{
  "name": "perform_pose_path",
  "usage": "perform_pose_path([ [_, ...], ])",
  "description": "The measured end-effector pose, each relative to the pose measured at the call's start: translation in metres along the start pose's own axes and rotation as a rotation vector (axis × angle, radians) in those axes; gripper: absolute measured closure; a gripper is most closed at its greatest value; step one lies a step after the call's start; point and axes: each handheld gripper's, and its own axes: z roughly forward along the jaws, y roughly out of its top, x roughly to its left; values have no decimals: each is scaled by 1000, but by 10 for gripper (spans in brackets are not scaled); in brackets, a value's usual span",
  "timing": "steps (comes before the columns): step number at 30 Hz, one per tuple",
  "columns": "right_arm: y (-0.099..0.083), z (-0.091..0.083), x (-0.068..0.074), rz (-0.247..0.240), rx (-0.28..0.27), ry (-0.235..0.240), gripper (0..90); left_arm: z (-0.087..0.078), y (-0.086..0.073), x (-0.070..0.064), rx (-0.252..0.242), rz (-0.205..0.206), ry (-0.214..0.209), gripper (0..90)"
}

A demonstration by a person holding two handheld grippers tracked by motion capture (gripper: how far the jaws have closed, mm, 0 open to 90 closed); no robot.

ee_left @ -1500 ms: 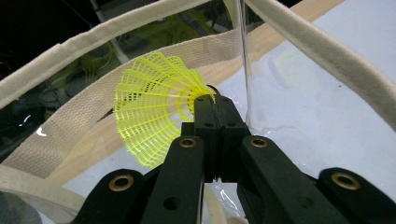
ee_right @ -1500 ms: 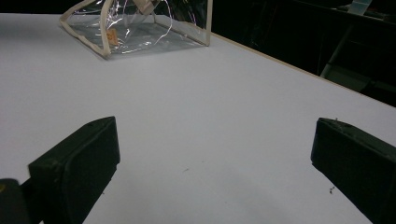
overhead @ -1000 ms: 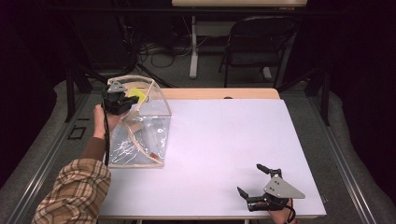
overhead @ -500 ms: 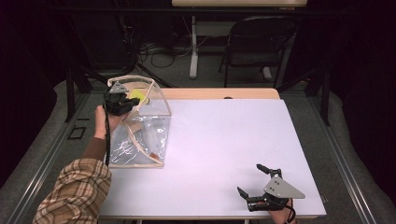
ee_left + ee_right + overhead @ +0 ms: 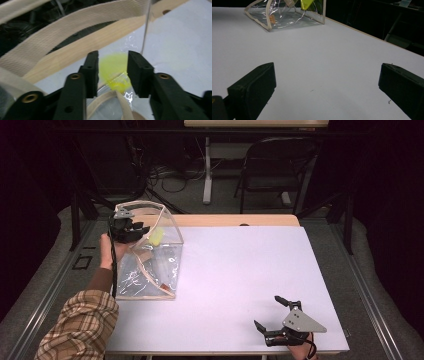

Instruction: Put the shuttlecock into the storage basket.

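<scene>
A clear plastic bag with beige trim stands on the left of the white table. My left gripper is at the bag's open top, held by a hand in a plaid sleeve. Its jaws stand slightly apart. A yellow object lies inside the bag just beyond them. In the left gripper view the left gripper frames the blurred yellow object, with a beige strap above. My right gripper rests wide open near the front right edge, holding nothing. The right gripper view shows the right gripper and, farther off, the bag.
A wooden strip runs along the table's far edge. Behind it stand a folding chair and a table leg with cables on the floor. A small tan tag lies inside the bag.
The yellow object has moved from the left gripper's jaws down and to the right, lower inside the bag. The left gripper shifted slightly. The right gripper has not moved.
</scene>
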Motion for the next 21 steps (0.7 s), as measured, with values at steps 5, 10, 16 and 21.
perform_pose_path([
  [5, 0, 0, 0, 0, 1, 1, 8, -12, 3, 4, -43, -23, 15, 460],
  [10, 0, 0, 0, 0, 3, 1, 8, -23, 8, 2, -63, -21, 25, 343],
  [16, 0, 0, 0, 0, 3, 2, 8, -30, 14, -6, -76, -7, 29, 232],
  [21, 0, 0, 0, 1, 3, 2, 8, -35, 17, -13, -87, 7, 27, 166],
])
